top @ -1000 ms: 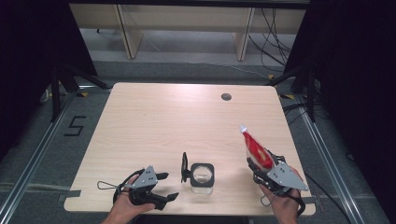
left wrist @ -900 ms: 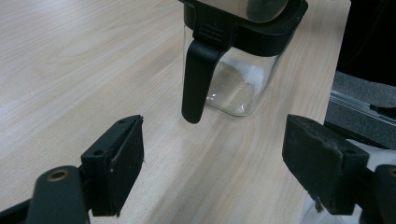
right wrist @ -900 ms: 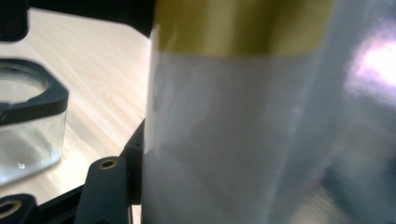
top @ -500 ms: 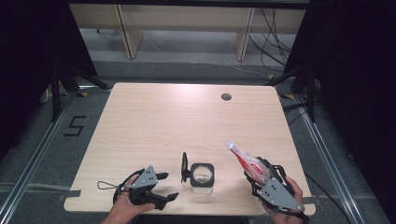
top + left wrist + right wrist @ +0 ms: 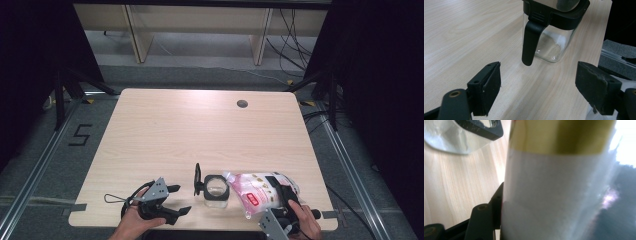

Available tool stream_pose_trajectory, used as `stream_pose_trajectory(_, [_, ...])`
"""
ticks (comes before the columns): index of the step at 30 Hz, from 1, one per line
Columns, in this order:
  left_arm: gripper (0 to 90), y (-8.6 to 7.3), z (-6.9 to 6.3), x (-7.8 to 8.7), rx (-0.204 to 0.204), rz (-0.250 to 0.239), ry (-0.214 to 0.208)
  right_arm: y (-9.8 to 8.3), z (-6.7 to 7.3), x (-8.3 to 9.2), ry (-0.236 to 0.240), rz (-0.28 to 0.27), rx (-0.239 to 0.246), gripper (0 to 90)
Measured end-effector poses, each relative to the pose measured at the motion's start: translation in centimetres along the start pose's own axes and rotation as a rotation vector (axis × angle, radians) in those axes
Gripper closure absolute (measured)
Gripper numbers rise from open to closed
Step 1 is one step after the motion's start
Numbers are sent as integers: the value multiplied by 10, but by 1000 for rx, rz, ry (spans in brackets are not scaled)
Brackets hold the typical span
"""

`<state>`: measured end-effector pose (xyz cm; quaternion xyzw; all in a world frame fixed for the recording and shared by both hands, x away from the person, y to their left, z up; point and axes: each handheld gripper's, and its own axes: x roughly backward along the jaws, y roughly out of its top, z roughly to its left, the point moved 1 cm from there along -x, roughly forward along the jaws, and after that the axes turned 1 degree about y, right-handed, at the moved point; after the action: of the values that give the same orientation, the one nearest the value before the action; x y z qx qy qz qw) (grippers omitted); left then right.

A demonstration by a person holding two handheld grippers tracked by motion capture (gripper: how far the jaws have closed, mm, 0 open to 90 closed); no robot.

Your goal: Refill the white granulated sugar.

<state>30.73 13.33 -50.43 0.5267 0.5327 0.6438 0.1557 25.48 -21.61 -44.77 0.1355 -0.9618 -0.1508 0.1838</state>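
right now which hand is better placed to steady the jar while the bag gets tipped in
Left. Its open tool faces the jar handle, jaws either side, while the right tool already grips the bag.

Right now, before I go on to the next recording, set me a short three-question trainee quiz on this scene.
1. True or false: the left gripper is shut on the jar.
2. What does the right gripper hold? A) a pouch B) a spoon C) a cup
3. Which way does the pouch's free end point?

Key
1. False: its jaws stand open, short of the jar's black handle.
2. A.
3. Toward the jar's open top, with the pouch tipped over beside it.
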Motion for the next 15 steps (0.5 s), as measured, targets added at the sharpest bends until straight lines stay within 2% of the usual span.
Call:
stream_pose_trajectory(1, [203,0,2,0,-22,10,11,2,-2,0,-19,9,96,418])
stream_pose_trajectory(2, [203,0,0,0,-9,-1,5,1,5,1,-21,35,39,418])
stream_pose_trajectory(3, [203,0,0,0,-9,-1,5,1,5,1,-21,35,39,418])
stream_pose_trajectory(4, [203,0,0,0,-9,2,6,2,8,2,-43,63,100,419])
stream_pose_trajectory(5, [203,0,0,0,-9,2,6,3,8,1,-49,68,131,419])
stream_pose_trajectory(6, [203,0,0,0,-6,-4,3,3,8,1,-49,68,131,419])
stream_pose_trajectory(7, [203,0,0,-1,0,-12,3,5,6,2,-53,70,193,419])
stream_pose_trajectory(8, [203,0,-1,-1,6,-7,2,7,6,2,-58,74,228,420])
stream_pose_trajectory(9, [203,0,-1,-2,5,-9,1,6,12,3,-43,86,159,420])
stream_pose_trajectory(10, [203,0,-1,-2,5,-9,1,6,12,3,-43,86,159,420])
stream_pose_trajectory(11, [203,0,-1,-2,6,-12,2,9,10,3,-72,94,251,420])
stream_pose_trajectory(12, [203,0,-1,-1,5,-6,3,10,9,3,-75,97,296,420])
stream_pose_trajectory(13, [203,0,-1,-1,5,-6,3,10,9,3,-75,97,296,420])
stream_pose_trajectory(15, [203,0,-1,-1,4,-6,3,13,10,3,-75,105,368,421])
